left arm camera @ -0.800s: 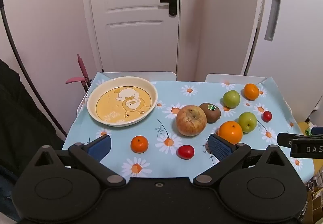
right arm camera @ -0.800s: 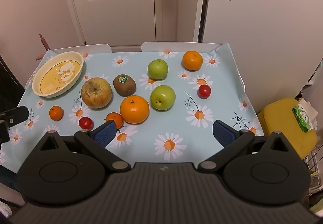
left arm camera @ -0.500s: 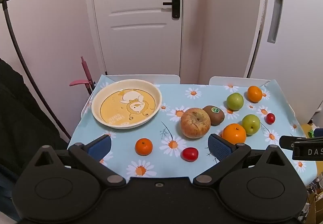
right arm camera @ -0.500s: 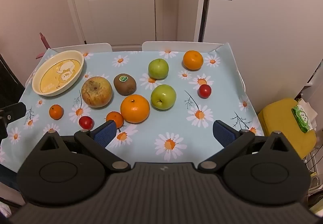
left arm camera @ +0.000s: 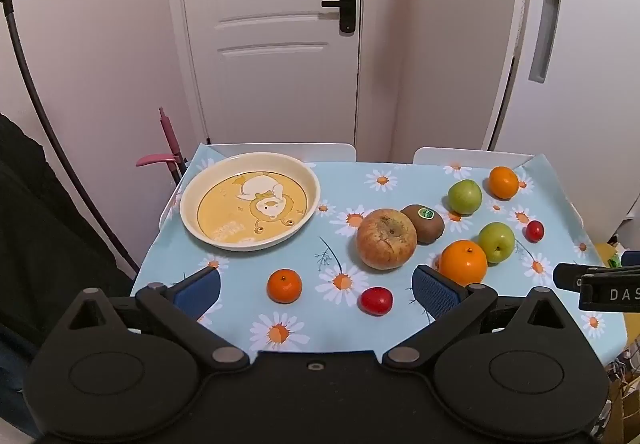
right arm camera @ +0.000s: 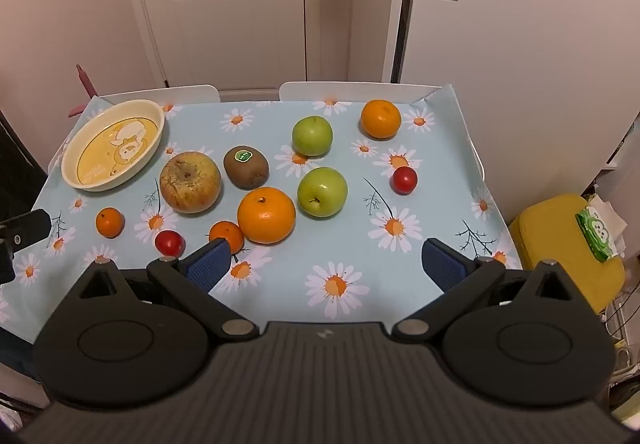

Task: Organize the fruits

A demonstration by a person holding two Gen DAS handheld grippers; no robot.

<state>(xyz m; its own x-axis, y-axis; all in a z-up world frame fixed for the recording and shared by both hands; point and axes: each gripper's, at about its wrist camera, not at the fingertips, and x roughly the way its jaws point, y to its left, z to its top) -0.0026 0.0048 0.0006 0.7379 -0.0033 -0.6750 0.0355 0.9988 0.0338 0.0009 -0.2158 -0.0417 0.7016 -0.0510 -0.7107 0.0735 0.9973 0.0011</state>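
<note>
Both tools hang above the near edge of the table (right arm camera: 440,204) with jaws spread wide and nothing between them. Ahead and to the left of the left tool (left arm camera: 316,286) sits the cream plate (left arm camera: 188,220) with a yellow cartoon centre; no fruit lies in it. A small mandarin (left arm camera: 284,285) and a red cherry tomato (left arm camera: 375,300) lie just ahead between its fingers. Ahead of the right tool (right arm camera: 326,264) lie the big apple (right arm camera: 190,187), kiwi (right arm camera: 246,167), large orange (right arm camera: 266,215) and two green apples (right arm camera: 322,192), all loose on the daisy cloth.
</note>
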